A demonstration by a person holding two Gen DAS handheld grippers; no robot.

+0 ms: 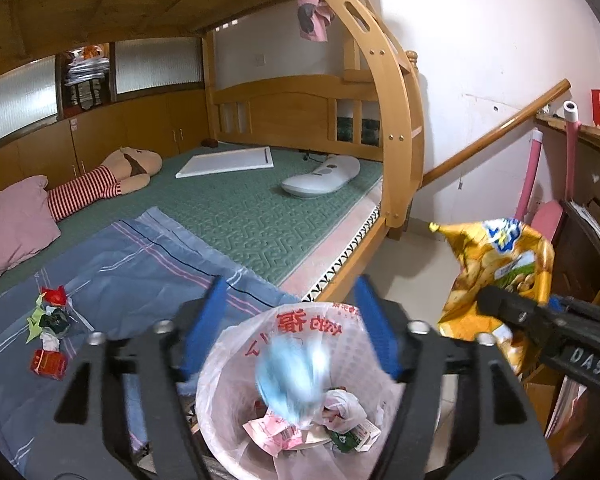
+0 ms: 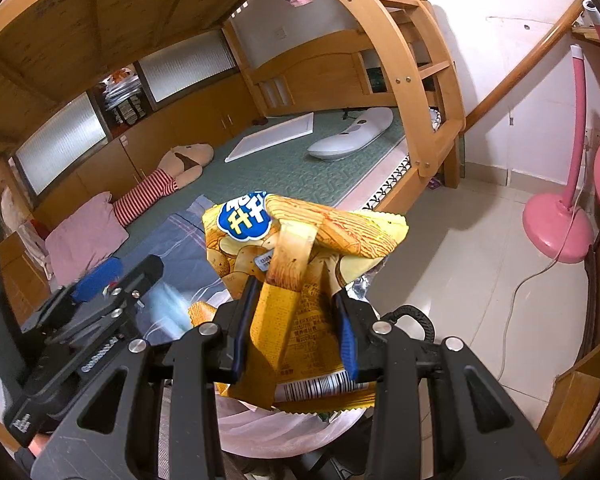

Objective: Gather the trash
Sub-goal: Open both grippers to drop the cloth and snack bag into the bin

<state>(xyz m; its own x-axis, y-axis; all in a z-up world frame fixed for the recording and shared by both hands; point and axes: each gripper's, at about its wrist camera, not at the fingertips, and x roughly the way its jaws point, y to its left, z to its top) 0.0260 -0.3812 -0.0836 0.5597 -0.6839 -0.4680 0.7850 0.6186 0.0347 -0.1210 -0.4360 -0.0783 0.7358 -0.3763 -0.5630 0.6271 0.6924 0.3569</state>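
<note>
Hanging between right claw [image 2: 296, 320]: chip bag [image 2: 300, 240]

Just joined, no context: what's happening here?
A person with two handheld grippers is clearing trash from a bed into a lined bin. The left gripper stands open over the bin, a blurred blue piece below it. The right gripper holds a yellow chip bag. Wrappers remain on the blue sheet.

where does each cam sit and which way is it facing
Left wrist: sits on the left tongs, angled down into the lined trash bin; open blue fingers show.
Right wrist: sits on the right tongs, facing the bed; they grip a chip bag.
Shared: bed, chip bag, bin, each other's tongs.
</note>
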